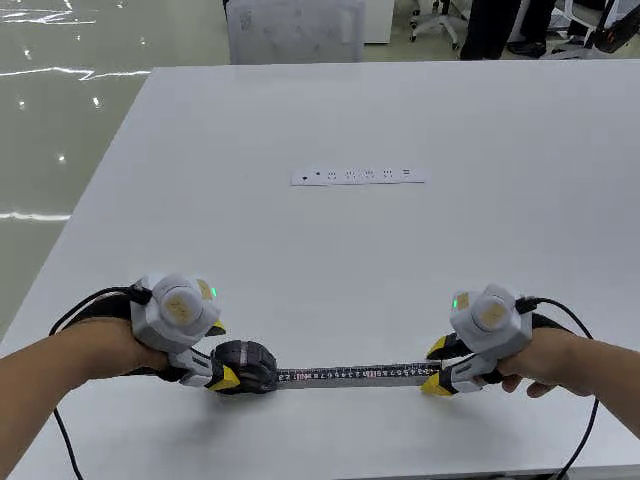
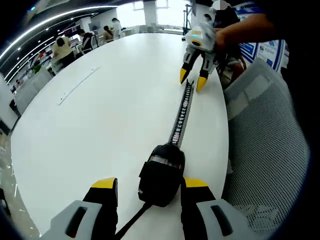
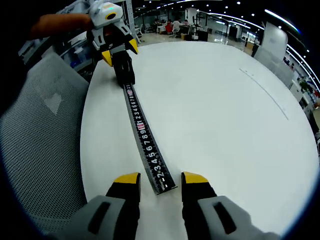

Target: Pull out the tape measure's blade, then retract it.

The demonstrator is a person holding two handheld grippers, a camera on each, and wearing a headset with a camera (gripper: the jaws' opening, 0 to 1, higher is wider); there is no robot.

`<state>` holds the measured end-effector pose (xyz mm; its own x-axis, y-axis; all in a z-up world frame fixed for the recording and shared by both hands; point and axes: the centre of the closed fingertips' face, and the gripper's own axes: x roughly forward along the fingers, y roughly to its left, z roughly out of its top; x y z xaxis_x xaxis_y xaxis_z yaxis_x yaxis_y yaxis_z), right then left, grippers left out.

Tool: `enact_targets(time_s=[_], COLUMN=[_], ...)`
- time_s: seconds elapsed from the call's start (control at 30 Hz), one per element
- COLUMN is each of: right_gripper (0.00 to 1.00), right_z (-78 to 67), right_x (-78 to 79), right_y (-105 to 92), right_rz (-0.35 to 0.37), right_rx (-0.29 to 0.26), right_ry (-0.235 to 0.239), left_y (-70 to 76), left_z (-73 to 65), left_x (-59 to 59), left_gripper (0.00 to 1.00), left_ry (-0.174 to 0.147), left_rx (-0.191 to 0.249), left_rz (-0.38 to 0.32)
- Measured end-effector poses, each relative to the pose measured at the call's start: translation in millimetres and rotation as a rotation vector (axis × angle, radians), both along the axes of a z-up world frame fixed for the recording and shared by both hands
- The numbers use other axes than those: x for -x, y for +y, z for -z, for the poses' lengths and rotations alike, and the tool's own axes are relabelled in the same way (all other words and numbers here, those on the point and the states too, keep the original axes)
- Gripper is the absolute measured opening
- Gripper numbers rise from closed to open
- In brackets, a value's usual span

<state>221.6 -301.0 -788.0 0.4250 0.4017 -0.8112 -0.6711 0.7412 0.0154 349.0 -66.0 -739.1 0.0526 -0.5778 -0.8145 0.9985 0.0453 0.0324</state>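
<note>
Black tape measure case point(image 1: 245, 366) sits at the near edge of the white table point(image 1: 400, 260), between the loosely parted jaws of the left gripper point(image 1: 220, 353). Its blade point(image 1: 355, 375) runs right, flat on the table, and its tip lies untouched between the open jaws of the right gripper point(image 1: 435, 366).

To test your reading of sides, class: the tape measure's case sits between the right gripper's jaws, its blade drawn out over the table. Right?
Not quite: the case sits between the left gripper's jaws, as the left gripper view shows. The blade is indeed drawn out over the table.
</note>
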Motion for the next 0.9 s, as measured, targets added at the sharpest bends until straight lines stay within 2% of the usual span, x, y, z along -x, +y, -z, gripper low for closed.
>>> enact_targets(time_s=[0.03, 0.1, 0.2, 0.27, 0.3, 0.33, 0.4, 0.43, 0.5, 0.57, 0.6, 0.63, 0.67, 0.73, 0.83, 0.87, 0.9], right_gripper=[0.35, 0.38, 0.43, 0.41, 0.40, 0.40, 0.43, 0.44, 0.46, 0.49, 0.50, 0.52, 0.53, 0.56, 0.65, 0.67, 0.69], right_z=[-2.5, -7.0, -15.8, -19.3, -24.0, -26.0, -28.5, -30.9, -38.3, -43.0, -43.8, -46.0, -46.4, -47.0, -48.9, -50.3, -51.5], right_x=[3.7, 7.3, 12.2, 20.8, 23.5, 25.6, 34.3, 35.4, 38.9, 44.5, 47.2, 50.2, 52.7, 59.8, 68.2, 70.1, 72.4], right_y=[-0.7, -4.6, -12.8, -15.5, -17.1, -19.4, -24.6, -28.2, -35.4, -40.5, -41.2, -43.6, -43.7, -45.2, -46.6, -47.9, -50.2], right_rz=[0.016, 0.033, 0.113, 0.125, 0.147, 0.165, 0.178, 0.200, 0.260, 0.295, 0.294, 0.316, 0.319, 0.328, 0.337, 0.345, 0.352], right_rx=[-0.012, -0.006, -0.032, -0.051, -0.073, -0.076, -0.064, -0.063, -0.072, -0.060, -0.055, -0.053, -0.057, -0.053, -0.048, -0.043, -0.036], right_ry=[-0.008, -0.033, -0.069, -0.070, -0.092, -0.101, -0.111, -0.125, -0.159, -0.182, -0.193, -0.210, -0.216, -0.224, -0.220, -0.222, -0.225], left_y=[0.8, 1.7, 7.3, 11.1, 14.0, 16.3, 18.9, 20.1, 26.4, 32.6, 34.9, 37.1, 39.2, 43.2, 54.9, 56.9, 55.9], left_z=[-1.8, -3.9, -5.1, -5.1, -5.8, -6.8, -10.4, -11.2, -10.7, -6.9, -6.6, -6.9, -7.2, -12.6, -15.8, -17.9, -22.8], left_x=[0.9, 1.9, 2.6, 4.3, 2.4, 0.4, 2.2, 4.7, 10.0, 17.4, 19.1, 21.5, 23.5, 22.6, 22.0, 22.2, 23.7], left_gripper=[0.49, 0.57, 0.69, 0.73, 0.75, 0.78, 0.84, 0.87, 0.91, 0.91, 0.91, 0.92, 0.92, 0.94, 0.96, 0.97, 1.00], left_ry=[0.022, 0.027, 0.038, 0.096, 0.109, 0.106, 0.143, 0.165, 0.181, 0.158, 0.134, 0.109, 0.112, 0.099, 0.054, 0.052, 0.079], left_rx=[0.026, 0.062, 0.107, 0.142, 0.169, 0.186, 0.253, 0.273, 0.291, 0.270, 0.268, 0.273, 0.276, 0.323, 0.326, 0.339, 0.381], left_rz=[-0.025, -0.042, -0.107, -0.189, -0.232, -0.259, -0.325, -0.347, -0.383, -0.374, -0.367, -0.367, -0.376, -0.427, -0.456, -0.467, -0.489])
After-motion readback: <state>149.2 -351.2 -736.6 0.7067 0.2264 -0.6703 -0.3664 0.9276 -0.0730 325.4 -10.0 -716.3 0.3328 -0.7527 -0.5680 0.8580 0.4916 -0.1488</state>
